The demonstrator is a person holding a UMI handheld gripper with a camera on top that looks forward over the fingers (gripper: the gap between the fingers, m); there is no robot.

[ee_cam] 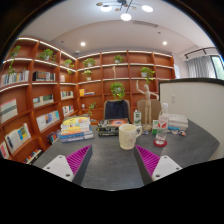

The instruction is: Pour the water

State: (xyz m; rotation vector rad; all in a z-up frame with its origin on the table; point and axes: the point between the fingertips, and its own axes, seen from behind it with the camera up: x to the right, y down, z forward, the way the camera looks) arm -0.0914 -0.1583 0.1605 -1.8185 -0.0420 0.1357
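Here the gripper [113, 160] hangs above a grey table [110, 165] with its two fingers spread wide, nothing between them; the magenta pads [78, 158] face each other across bare tabletop. Just beyond the fingers, roughly midway between them, a pale cream pitcher [128, 136] stands upright on the table, its handle turned toward the right finger; it is apart from both fingers. Near it, to the right, stands a small bottle with a red label [160, 133], also upright, and a clear cup-like thing [146, 127] sits just behind, too small to tell exactly what. To the left of the pitcher lies a stack of colourful books or boxes [75, 127]; behind it rests a dark tray-like object [111, 127]. A blue chair [117, 106] stands at the far side of the table; wooden bookshelves [35, 95] with potted plants [47, 54] line the walls; a white partition [195, 100] rises at the right.
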